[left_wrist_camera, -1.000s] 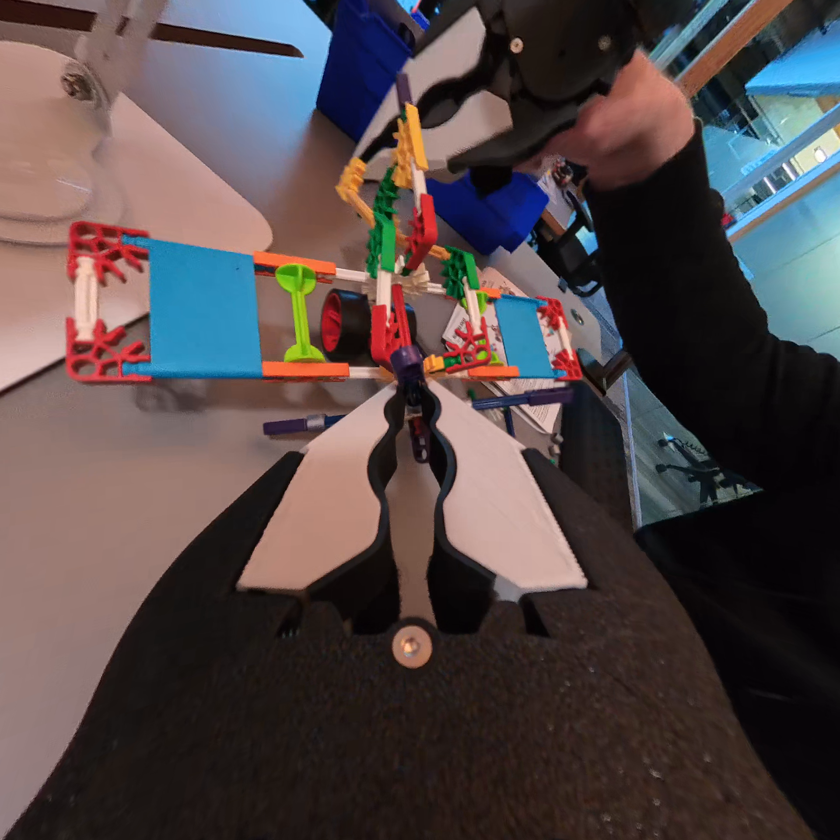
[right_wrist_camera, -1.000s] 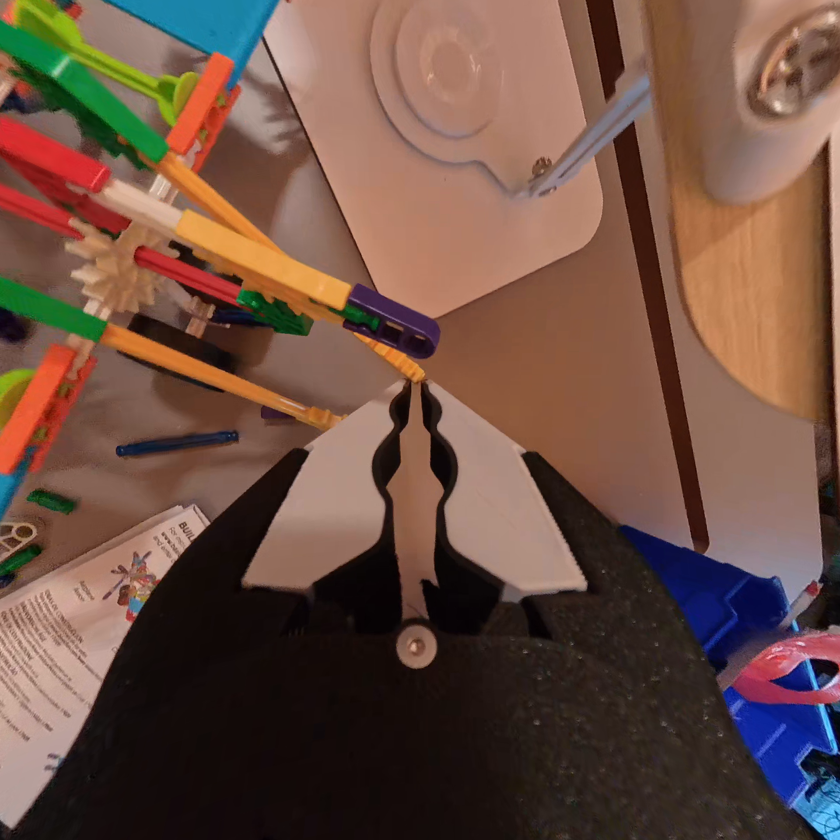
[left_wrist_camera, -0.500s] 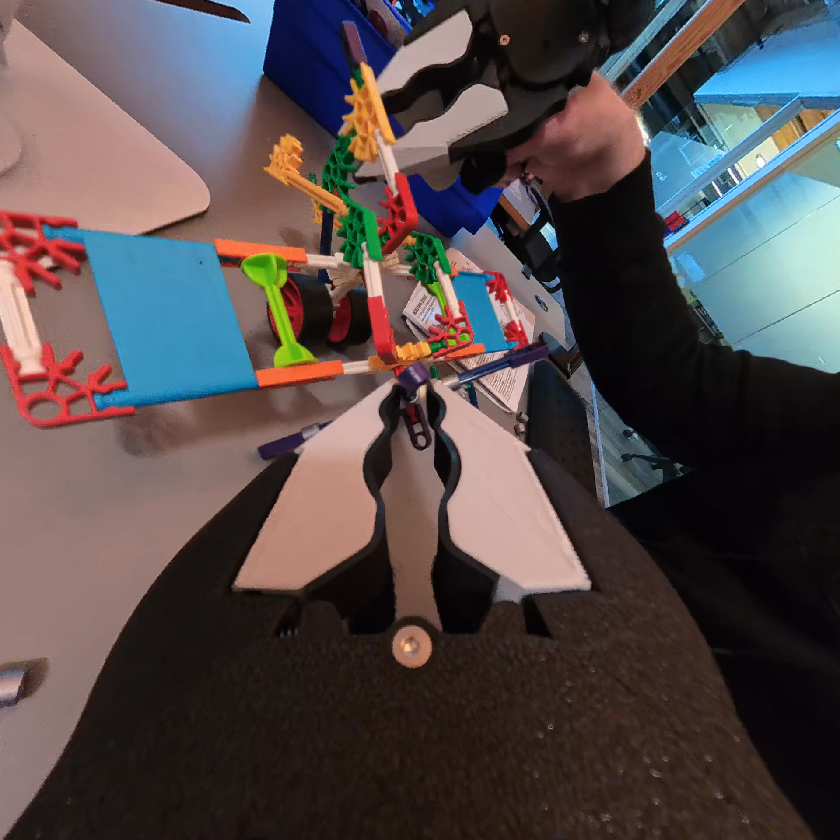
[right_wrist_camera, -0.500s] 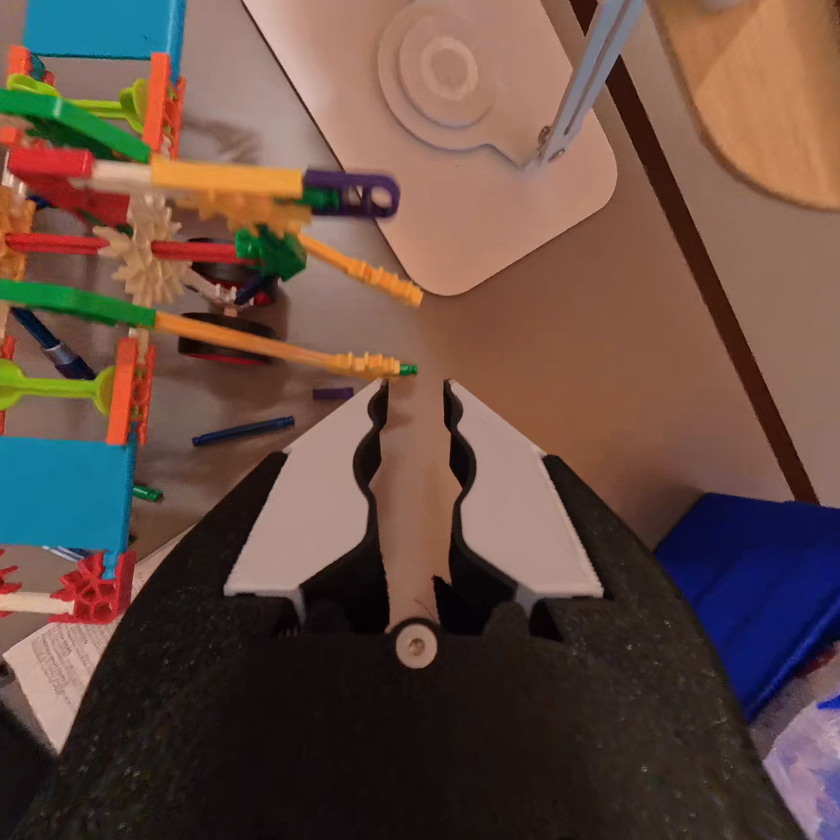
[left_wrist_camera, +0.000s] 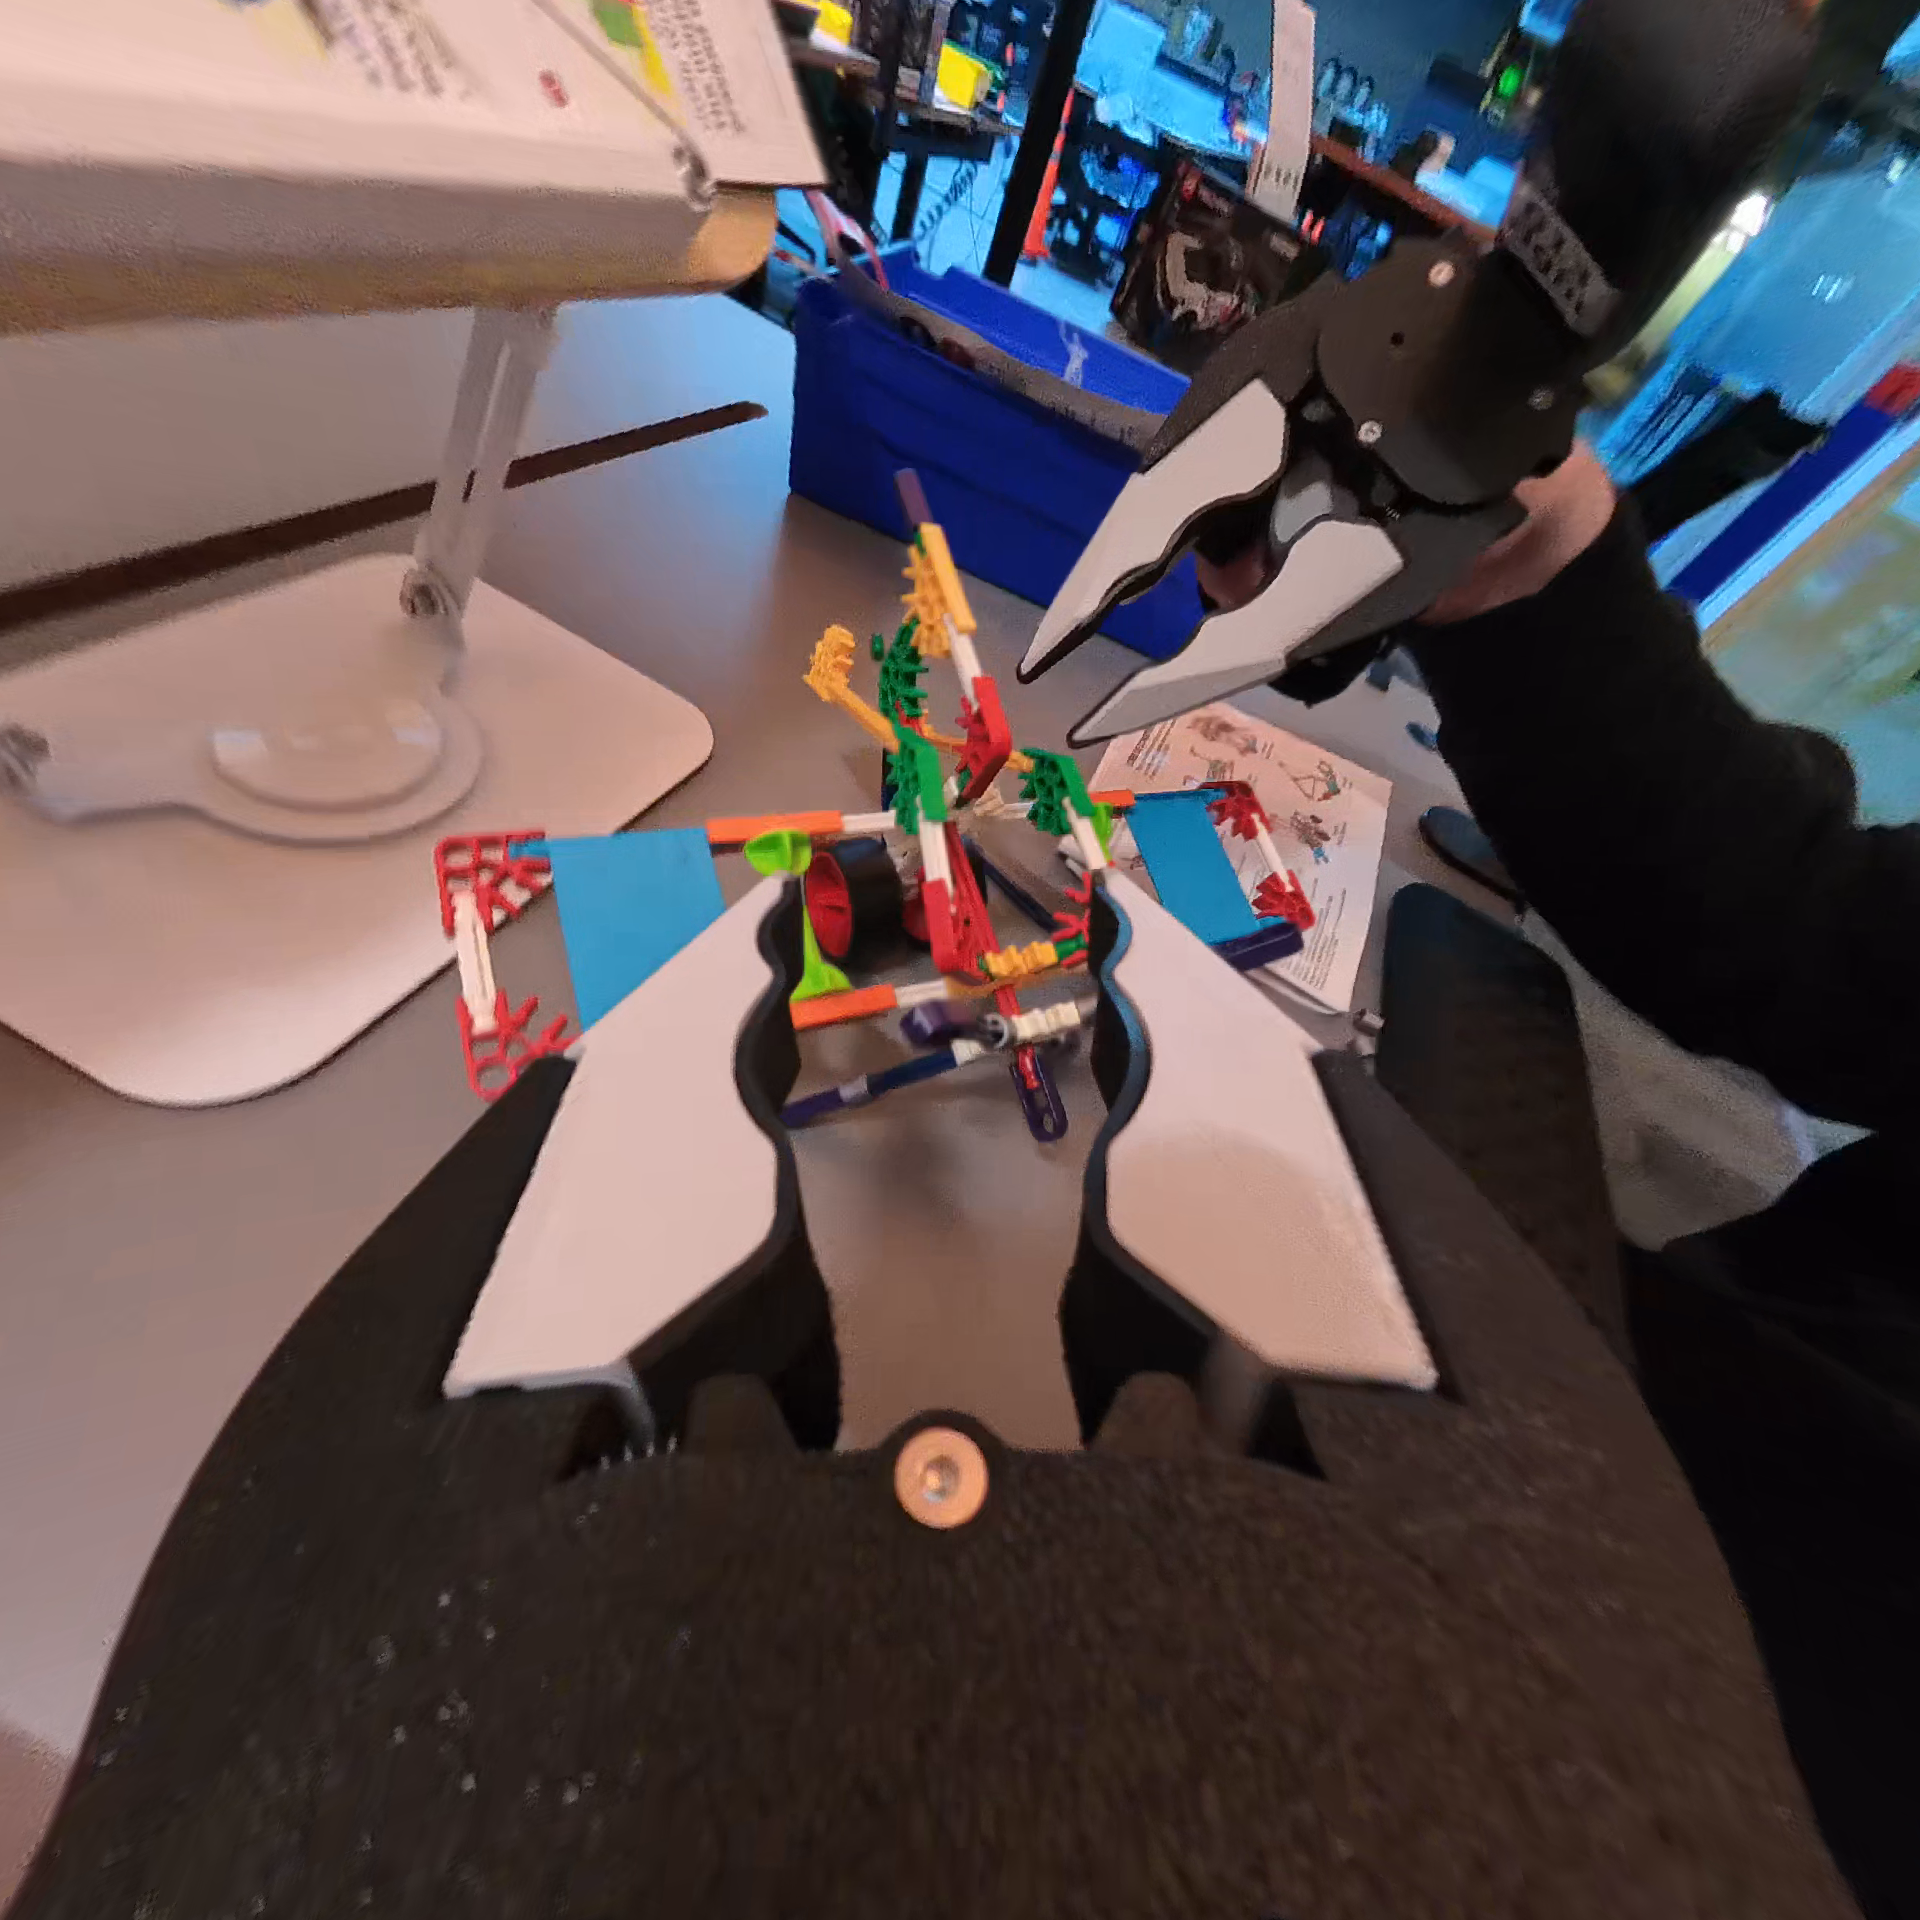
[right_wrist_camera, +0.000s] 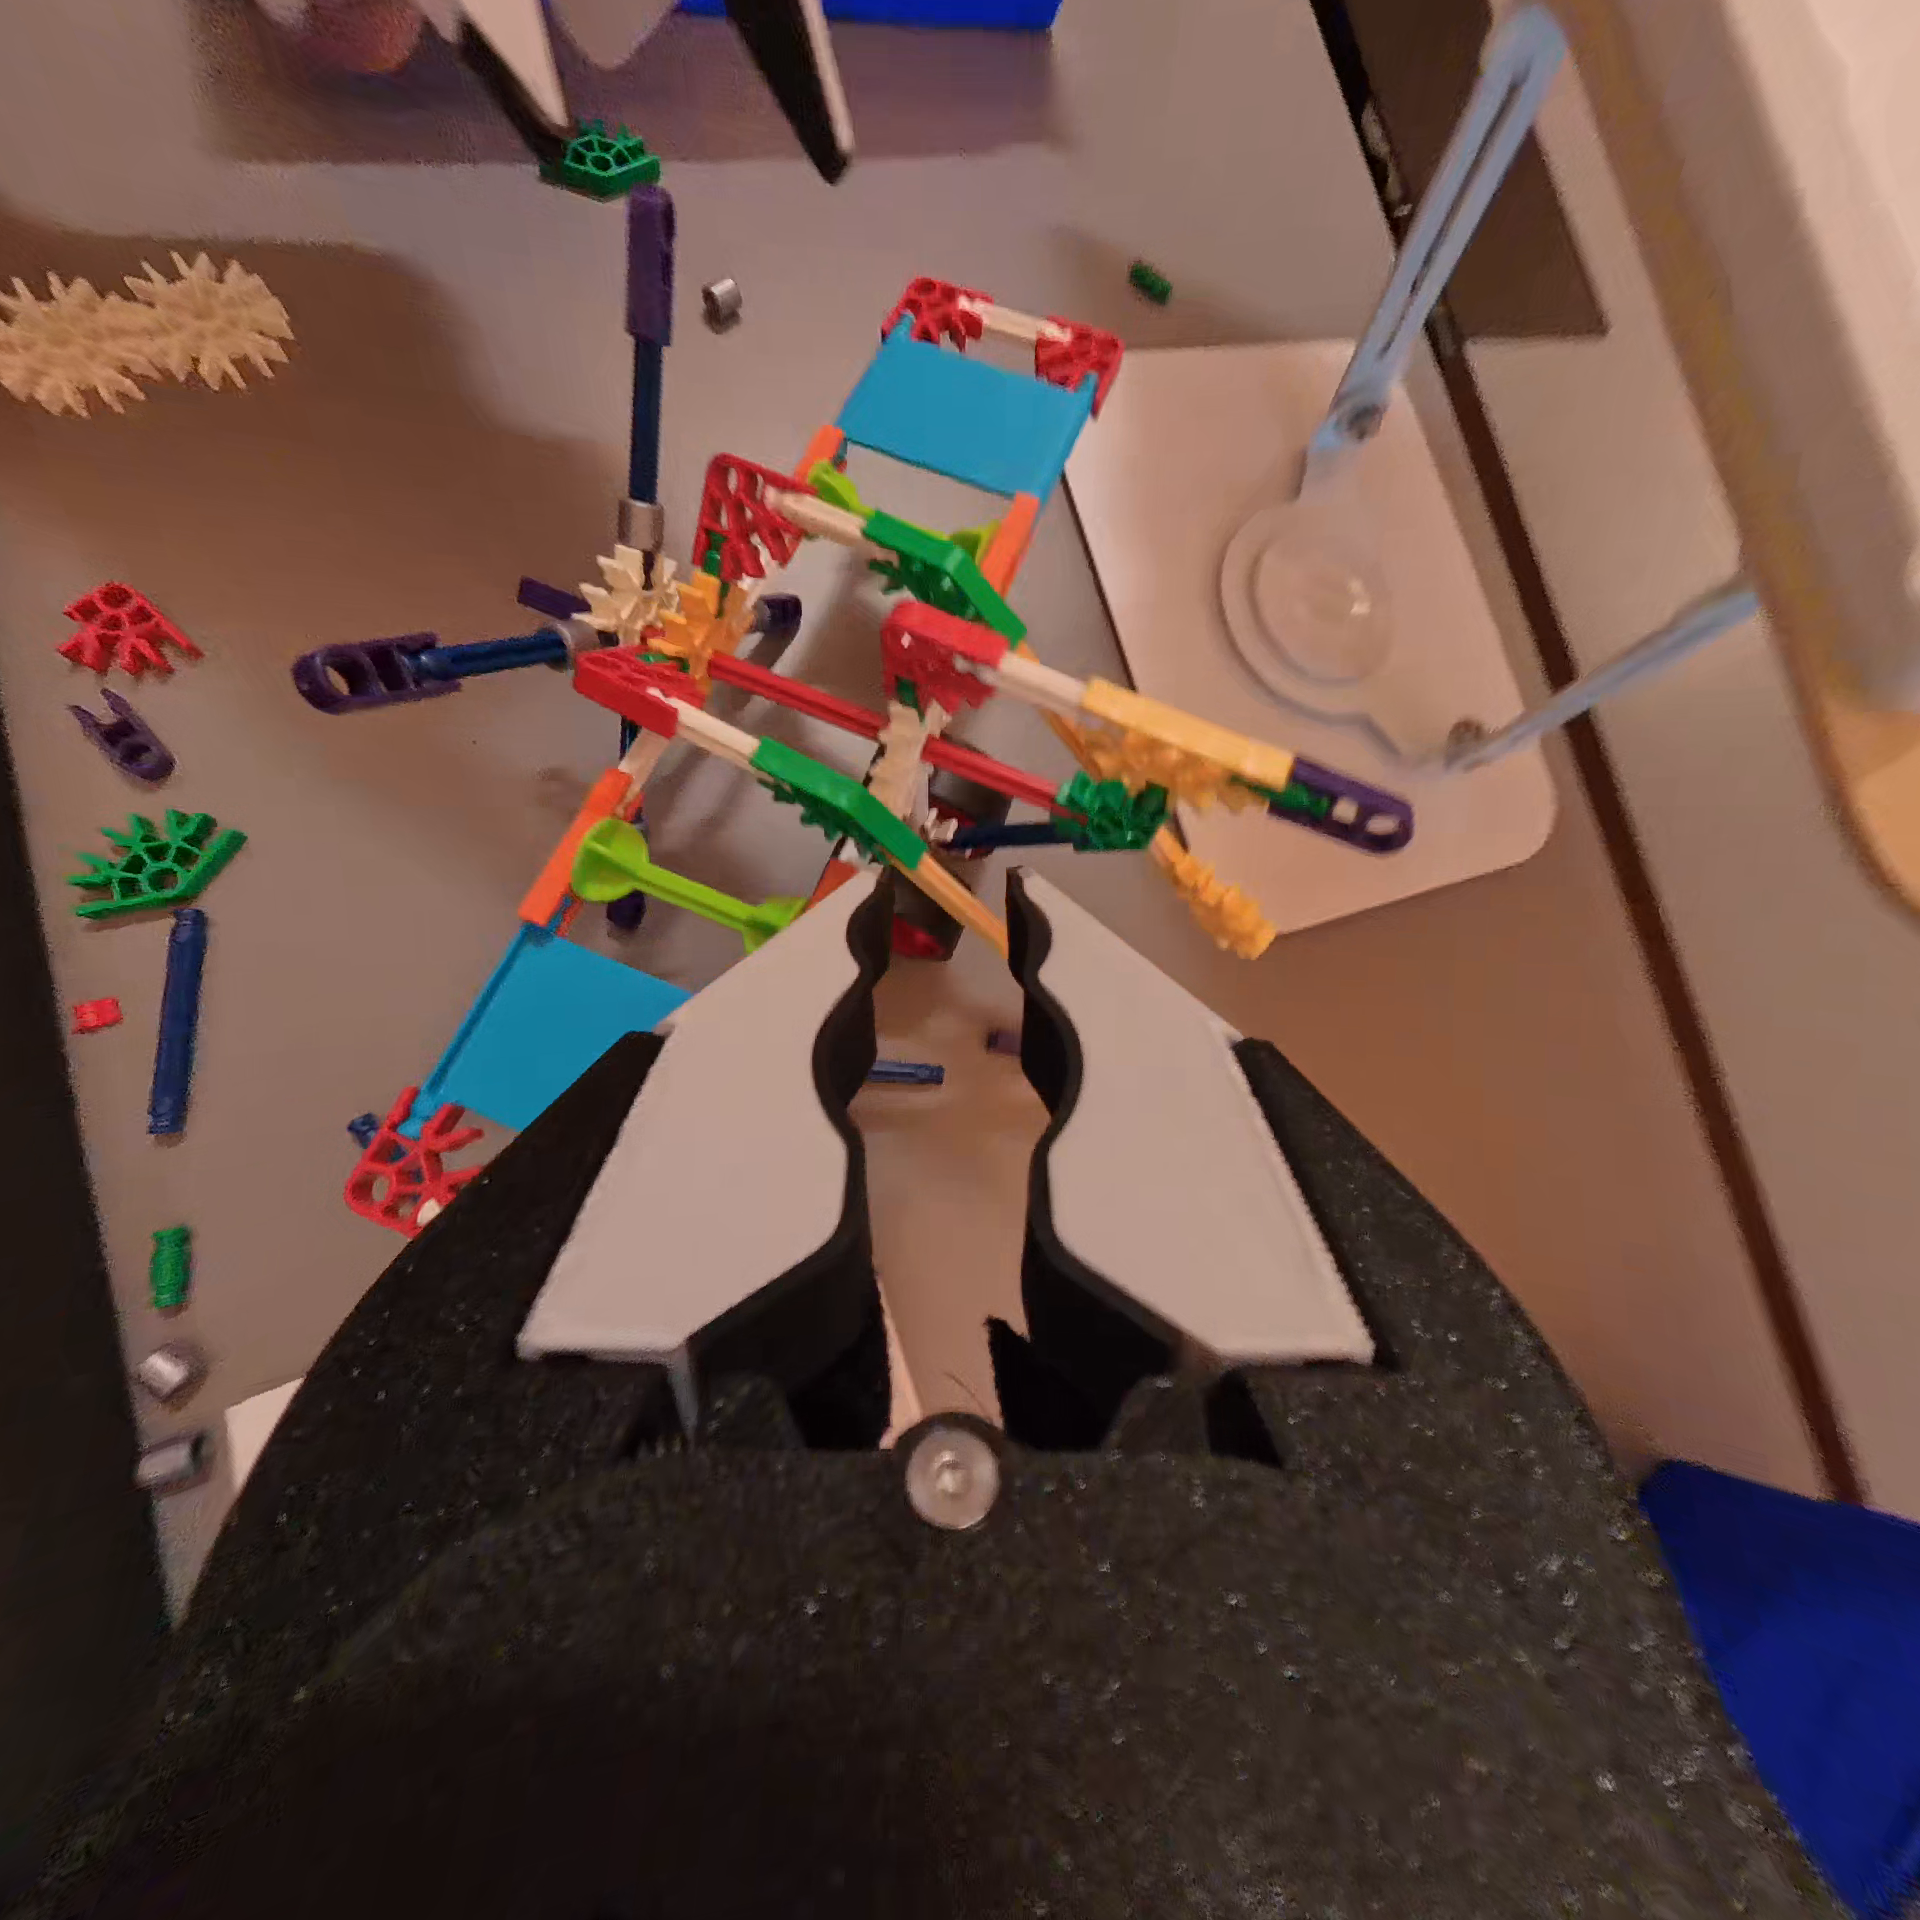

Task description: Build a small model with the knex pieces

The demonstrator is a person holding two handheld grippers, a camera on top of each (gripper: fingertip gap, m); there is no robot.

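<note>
Standing on the grey table [left_wrist_camera: 260, 1226] beside the white stand base [left_wrist_camera: 343, 821], a colourful rod-and-connector model [left_wrist_camera: 925, 862] is seen untouched. The left gripper [left_wrist_camera: 935, 914] is spread wide just before it, holding nothing. The right gripper [right_wrist_camera: 940, 894] is also spread, empty, above the model; small loose pieces [right_wrist_camera: 156, 862] lie near the table edge.

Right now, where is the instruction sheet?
In the left wrist view the instruction sheet lies flat on the table, right of the toy model, partly under its blue panel and below the right claw.

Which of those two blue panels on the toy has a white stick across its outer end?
The blue panel beside the white stand base; the other blue panel, by the right gripper, shows only one red corner piece.
</note>
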